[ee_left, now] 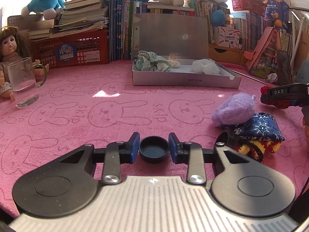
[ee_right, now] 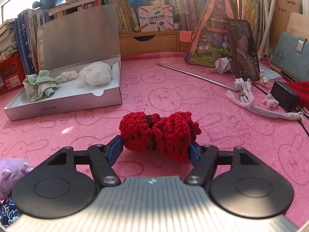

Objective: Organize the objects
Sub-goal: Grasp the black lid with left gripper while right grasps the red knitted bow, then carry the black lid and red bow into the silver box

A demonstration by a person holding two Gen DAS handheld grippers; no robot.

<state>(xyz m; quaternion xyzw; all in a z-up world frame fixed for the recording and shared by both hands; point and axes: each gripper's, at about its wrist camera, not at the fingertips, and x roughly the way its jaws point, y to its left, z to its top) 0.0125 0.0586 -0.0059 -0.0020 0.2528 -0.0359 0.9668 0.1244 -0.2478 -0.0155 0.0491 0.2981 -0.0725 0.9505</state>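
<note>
A: Left gripper (ee_left: 154, 148)?
B: Jaws clamped on a small black cap (ee_left: 154, 151), pads touching both sides. Cap sits on the pink surface (ee_left: 77, 119), near edge.
A: Right gripper (ee_right: 155, 150)?
B: Jaws round a red knit bundle (ee_right: 159, 134), pads pressed into the yarn each side; bundle's resting on the surface.
A: The box?
B: Silver box (ee_left: 185, 80) w/ lid up, well beyond both. Inside: green cloth (ee_left: 152, 63) at left, white fluffy item (ee_left: 205, 67) at right.
A: Other bits?
B: Purple plush (ee_left: 234, 112) on a blue patterned pouch (ee_left: 258, 128), btwn the two grippers. Glass mug (ee_left: 23, 81) far left.
</note>
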